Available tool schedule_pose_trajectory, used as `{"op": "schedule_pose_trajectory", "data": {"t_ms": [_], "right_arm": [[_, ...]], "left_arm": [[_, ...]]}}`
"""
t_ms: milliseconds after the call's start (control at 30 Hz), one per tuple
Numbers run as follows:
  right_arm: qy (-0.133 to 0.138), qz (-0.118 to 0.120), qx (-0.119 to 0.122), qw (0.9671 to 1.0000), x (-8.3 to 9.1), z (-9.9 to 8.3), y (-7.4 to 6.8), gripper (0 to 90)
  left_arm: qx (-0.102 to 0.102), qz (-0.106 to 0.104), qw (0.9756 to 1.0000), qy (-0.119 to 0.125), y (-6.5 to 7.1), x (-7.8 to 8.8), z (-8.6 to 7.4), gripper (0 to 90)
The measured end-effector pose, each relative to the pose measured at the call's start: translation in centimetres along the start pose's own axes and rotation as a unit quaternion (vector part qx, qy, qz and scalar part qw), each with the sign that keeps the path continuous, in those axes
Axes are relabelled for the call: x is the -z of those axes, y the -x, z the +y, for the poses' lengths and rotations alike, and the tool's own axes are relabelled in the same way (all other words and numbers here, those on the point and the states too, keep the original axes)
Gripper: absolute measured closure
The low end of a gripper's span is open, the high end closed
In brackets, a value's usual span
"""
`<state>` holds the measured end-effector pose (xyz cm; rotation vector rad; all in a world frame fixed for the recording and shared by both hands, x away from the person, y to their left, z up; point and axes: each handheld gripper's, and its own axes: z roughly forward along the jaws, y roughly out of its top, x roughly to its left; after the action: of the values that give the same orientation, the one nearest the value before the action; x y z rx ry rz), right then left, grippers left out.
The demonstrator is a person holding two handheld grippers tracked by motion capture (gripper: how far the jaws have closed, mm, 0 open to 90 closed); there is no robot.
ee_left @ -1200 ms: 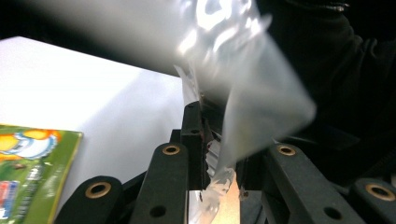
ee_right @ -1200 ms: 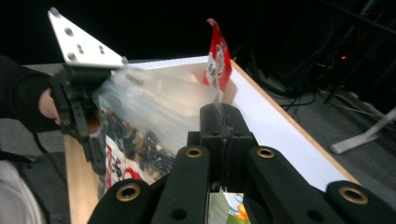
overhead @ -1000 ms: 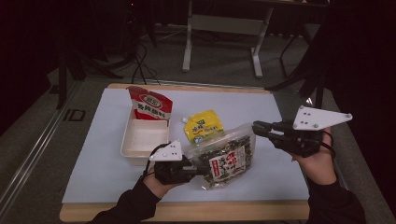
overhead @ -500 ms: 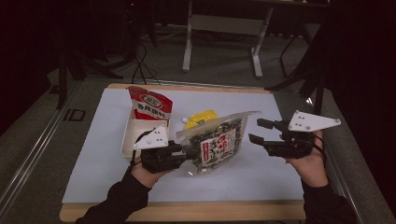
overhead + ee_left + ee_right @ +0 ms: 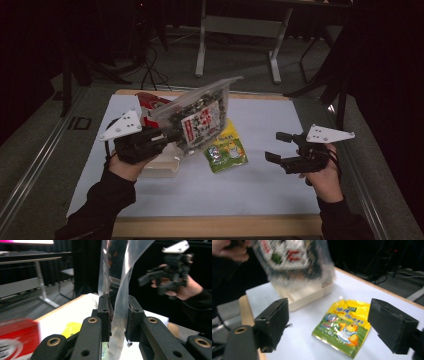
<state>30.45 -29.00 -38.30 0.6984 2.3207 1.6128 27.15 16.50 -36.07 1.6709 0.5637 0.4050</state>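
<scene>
A clear bag of dark snacks with a white and red label (image 5: 200, 117) hangs tilted above the table, its sealed edge pinched in my left gripper (image 5: 172, 137). The left gripper view shows both pads pressed on the bag's clear film (image 5: 120, 277), with my left gripper (image 5: 118, 315) shut on it. My right gripper (image 5: 274, 146) hovers at the right, apart from the bag. Its jaws have just been opening and nothing is between them. In the right gripper view my right gripper (image 5: 329, 315) stands wide over a yellow pouch (image 5: 343, 327), with the bag (image 5: 292, 260) blurred at upper left.
The yellow pouch (image 5: 226, 149) lies flat mid-table on the white mat (image 5: 260, 185). A shallow white tray (image 5: 160, 170) sits under the left hand, with a red packet (image 5: 150, 102) behind it. A desk frame stands beyond the table's far edge.
The left gripper has lifted the bag up and to the left, over the tray. The right gripper has let go of the bag's other end, opened, and sunk toward the table.
</scene>
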Motion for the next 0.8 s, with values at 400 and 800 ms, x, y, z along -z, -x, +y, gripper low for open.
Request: {"op": "schedule_pose_trajectory", "data": {"t_ms": [400,800], "right_arm": [[-0.004,-0.009,-0.014,0.9999,-0.1,-1.3,1.0,15.1],[-0.005,-0.009,-0.023,0.9997,-0.1,-2.0,1.4,15.5]], "left_arm": [[0.021,0.073,0.9963,-0.04,-3.7,3.4,-2.9,78.9],[0.049,0.103,0.9909,-0.071,-6.0,4.5,-5.3,78.9]]}}
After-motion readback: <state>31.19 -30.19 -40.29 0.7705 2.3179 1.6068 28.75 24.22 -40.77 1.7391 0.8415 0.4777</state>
